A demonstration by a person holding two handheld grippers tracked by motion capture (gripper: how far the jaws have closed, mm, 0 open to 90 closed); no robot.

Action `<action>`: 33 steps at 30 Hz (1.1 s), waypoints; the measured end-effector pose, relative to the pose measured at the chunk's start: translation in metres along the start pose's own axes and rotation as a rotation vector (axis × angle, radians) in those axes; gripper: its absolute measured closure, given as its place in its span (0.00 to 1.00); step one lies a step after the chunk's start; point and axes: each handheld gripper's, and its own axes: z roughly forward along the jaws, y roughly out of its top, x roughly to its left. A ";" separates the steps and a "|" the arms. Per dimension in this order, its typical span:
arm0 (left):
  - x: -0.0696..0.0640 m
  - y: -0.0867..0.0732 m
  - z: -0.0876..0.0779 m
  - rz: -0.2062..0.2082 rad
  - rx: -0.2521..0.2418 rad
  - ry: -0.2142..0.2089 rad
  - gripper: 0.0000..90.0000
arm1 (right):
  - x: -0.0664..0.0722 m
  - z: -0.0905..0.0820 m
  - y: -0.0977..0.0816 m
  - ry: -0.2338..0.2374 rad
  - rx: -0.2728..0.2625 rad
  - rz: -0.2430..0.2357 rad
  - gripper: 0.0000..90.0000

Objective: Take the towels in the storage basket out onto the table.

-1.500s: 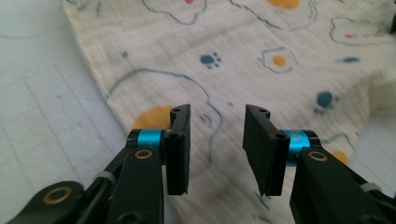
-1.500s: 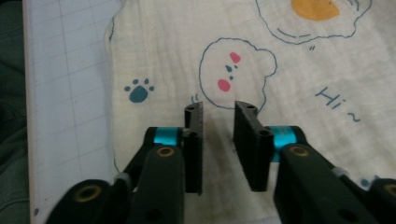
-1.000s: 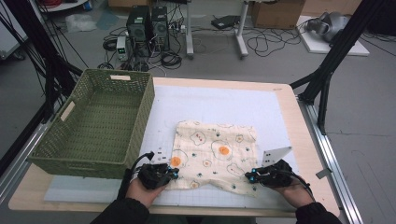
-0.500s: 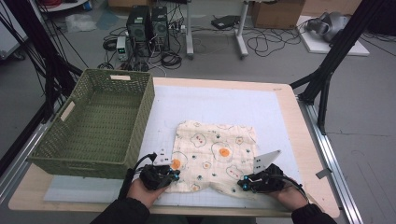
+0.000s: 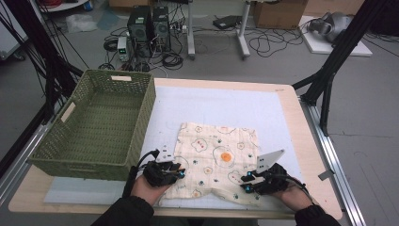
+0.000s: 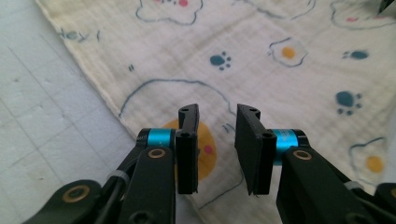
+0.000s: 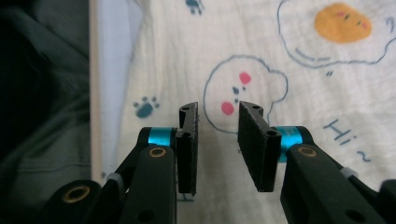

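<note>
Both hand-held grippers sit at the near edge of a cream cloth printed with fried eggs and paw prints, which lies flat on a pale mat over the wooden table. Left gripper rests at the cloth's near left corner; its jaws have just been opening and now stand slightly apart with a narrow gap, nothing pinched, the printed cloth lying under and ahead of them. Right gripper rests at the cloth's near right part, pointing toward the left gripper; its jaws have likewise just been opening and stand slightly apart, empty, above a blushing egg print on the cloth. Beyond and outward of the left gripper stands a green woven basket, just beside the cloth's left edge.
</note>
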 end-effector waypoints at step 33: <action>-0.018 -0.017 -0.022 0.039 -0.013 -0.119 0.99 | 0.025 0.013 0.004 0.179 -0.059 -0.110 0.98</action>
